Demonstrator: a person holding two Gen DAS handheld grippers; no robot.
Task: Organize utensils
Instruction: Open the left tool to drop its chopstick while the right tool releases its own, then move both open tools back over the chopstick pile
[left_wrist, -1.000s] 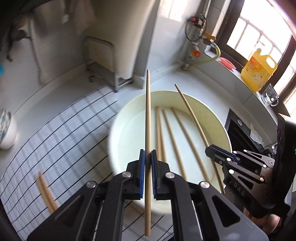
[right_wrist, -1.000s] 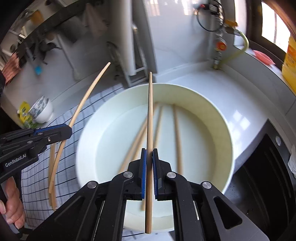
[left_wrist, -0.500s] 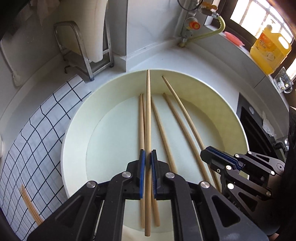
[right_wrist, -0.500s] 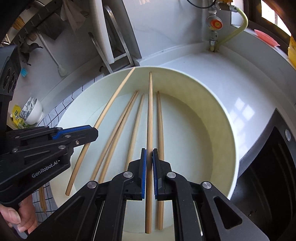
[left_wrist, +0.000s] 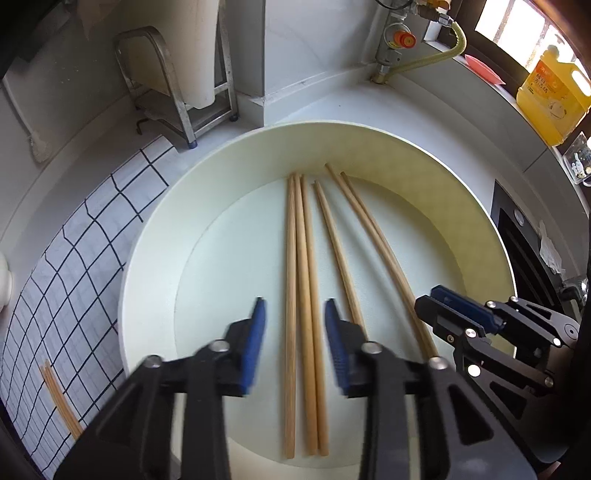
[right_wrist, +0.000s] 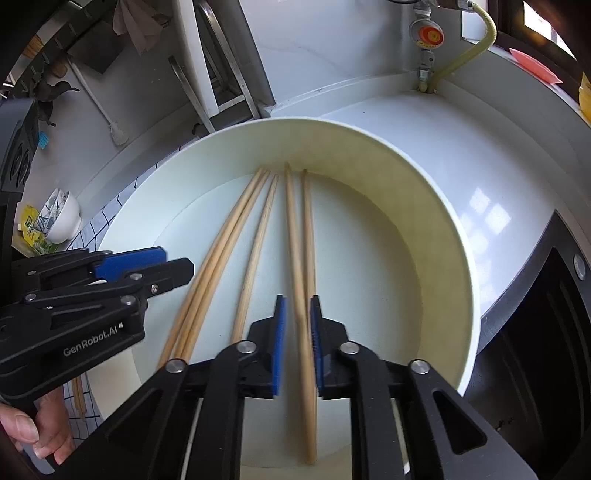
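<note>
- My left gripper has its blue pads spread wide, holding nothing, hovering low in the frame over the cream basin.
- My right gripper has its pads parted a little around one chopstick; the stick looks blurred, and I cannot tell whether either pad touches it.
- The risk here, as I judge it: if that stick is dropping loose, it may bounce or roll across its neighbour and spoil the neat lie of the pile.
- Another risk: my two grippers sit near each other over the basin, so a careless pull back could knock one against the other or catch a stick end.
- The chopsticks are plain pale wood, long and thin, lying lengthwise on the basin floor with tips toward the far wall; three lie touching at centre of the left view, others fan toward the right.
- More chopsticks lie outside on the checked mat at the lower left, so I judge the gathering unfinished.
</note>
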